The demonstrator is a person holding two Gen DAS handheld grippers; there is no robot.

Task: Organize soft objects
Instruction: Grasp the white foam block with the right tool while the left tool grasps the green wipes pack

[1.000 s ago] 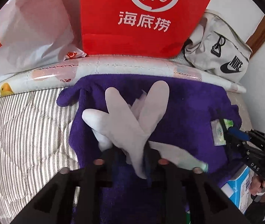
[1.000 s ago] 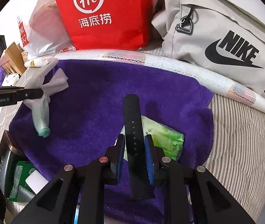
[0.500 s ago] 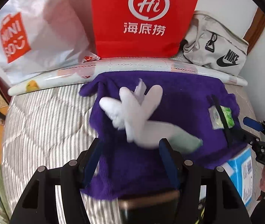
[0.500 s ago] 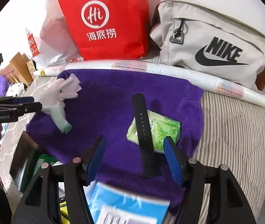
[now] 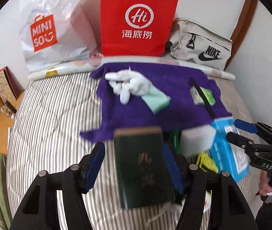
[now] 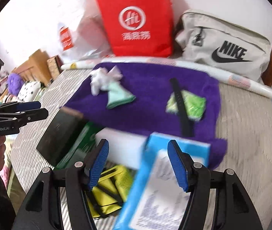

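Left wrist view: the left tool [image 5: 134, 164] gapes empty above a dark green book [image 5: 141, 164]; the white glove [image 5: 134, 84] lies straight ahead on the purple towel [image 5: 174, 99], cuff toward the right. The right tool [image 6: 138, 164], also wide apart and empty, sits farther off.

white wall [image 5: 203, 2] behind a striped mattress [image 5: 49, 115], wooden door frame [image 5: 241, 23] at right

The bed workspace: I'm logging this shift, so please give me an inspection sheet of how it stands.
Surface: striped bedspread, purple towel spread on it.
Job's things: glove, black strap across green packet, all on the towel.
Clutter: dark book, blue box, yellow item at the near edge.
Grippers: left gripper open, book between its fingers; right gripper open over the box.
Cables: nothing seen.
Surroundings: red bag, white bag, grey Nike bag.
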